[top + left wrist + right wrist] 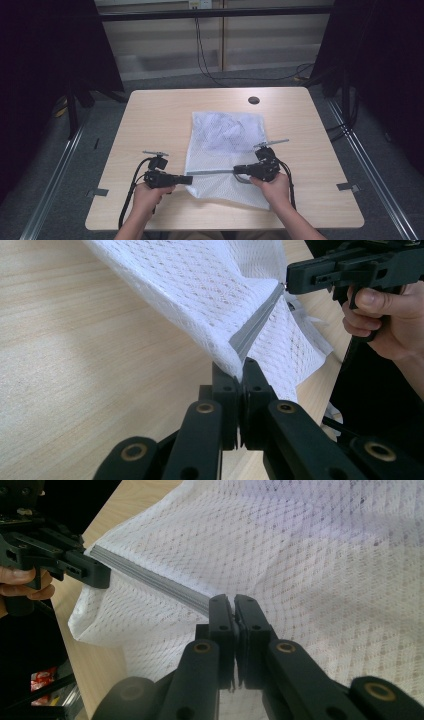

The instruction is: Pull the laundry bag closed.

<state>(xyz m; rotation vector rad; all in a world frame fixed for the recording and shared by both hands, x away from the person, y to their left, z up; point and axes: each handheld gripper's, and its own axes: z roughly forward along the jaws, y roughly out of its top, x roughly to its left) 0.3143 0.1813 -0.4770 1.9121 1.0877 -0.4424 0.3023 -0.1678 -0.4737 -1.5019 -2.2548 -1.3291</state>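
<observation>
- A white mesh bag (pixel 225 150), rectangular with an open diamond weave, lies on the pale wood-grain table (pixel 150 120), centre towards 5 o'clock.
- A grey ribbed zipper (pixel 212 172) runs straight across it.
- The left gripper (pixel 189 179), at 9 o'clock of the bag, pinches the zipper's end.
- The right gripper (pixel 236 170) is clamped farther along the zipper.

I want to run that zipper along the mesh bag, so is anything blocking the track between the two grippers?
Nothing visible blocks it. The grey zipper of the white mesh laundry bag runs bare between the left gripper and the right gripper, each shut on one end.
</observation>
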